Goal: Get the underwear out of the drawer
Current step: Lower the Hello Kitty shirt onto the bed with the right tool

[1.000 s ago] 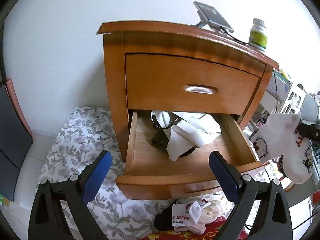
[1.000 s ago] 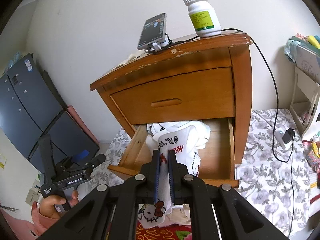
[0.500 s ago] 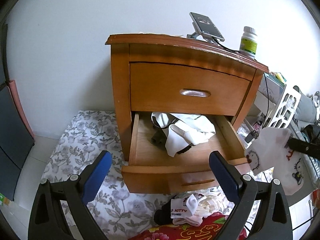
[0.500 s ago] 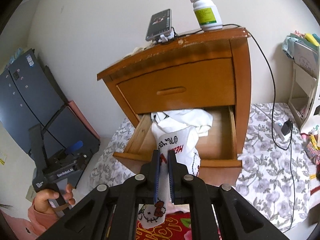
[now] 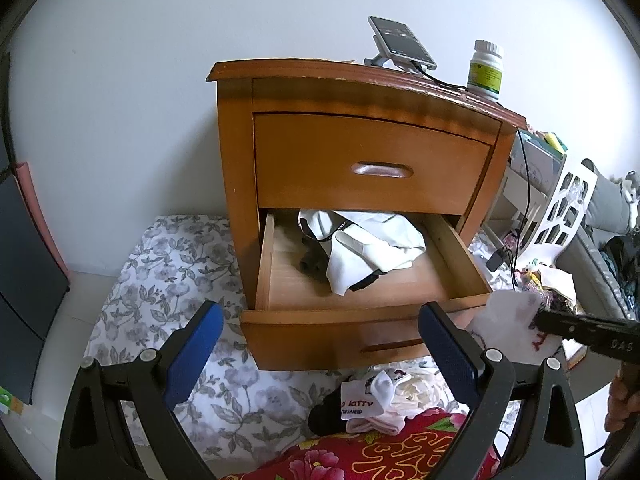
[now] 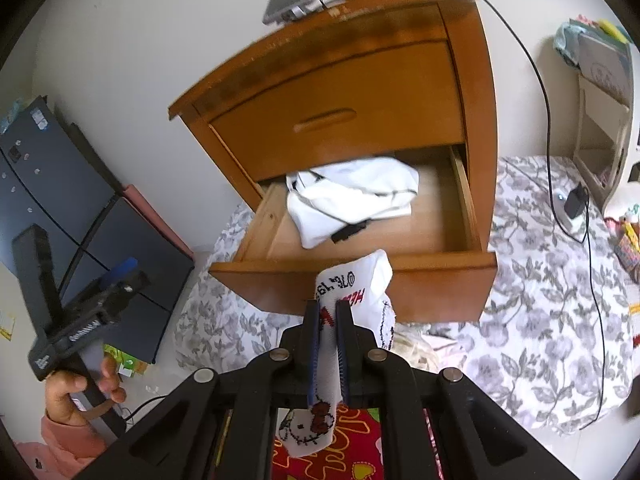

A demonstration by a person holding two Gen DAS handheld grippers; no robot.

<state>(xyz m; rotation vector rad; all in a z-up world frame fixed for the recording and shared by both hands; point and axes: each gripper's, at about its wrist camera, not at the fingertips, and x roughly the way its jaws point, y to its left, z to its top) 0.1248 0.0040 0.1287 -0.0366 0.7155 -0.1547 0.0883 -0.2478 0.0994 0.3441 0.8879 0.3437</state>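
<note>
My right gripper (image 6: 327, 306) is shut on a white cartoon-print underwear piece (image 6: 354, 284), which hangs just in front of the open lower drawer (image 6: 440, 284). The left wrist view shows the same piece (image 5: 508, 320) at the right, clamped by the right gripper (image 5: 536, 322). White clothing (image 5: 372, 248) with a dark item beside it lies crumpled inside the drawer (image 5: 320, 344). My left gripper (image 5: 319, 312) stands open and holds nothing, some way back from the drawer front.
A wooden nightstand (image 5: 360, 152) carries a phone on a stand (image 5: 400, 44) and a pill bottle (image 5: 486, 70). A pile of small garments (image 5: 372, 400) lies on a red cloth (image 5: 380, 452) below the drawer. A flowered sheet (image 6: 552, 280) covers the floor, with a cable (image 6: 548, 92) trailing across it.
The right gripper has sunk with the underwear, from over the drawer opening to below its front edge. The left gripper has drawn back from the nightstand, still open.
</note>
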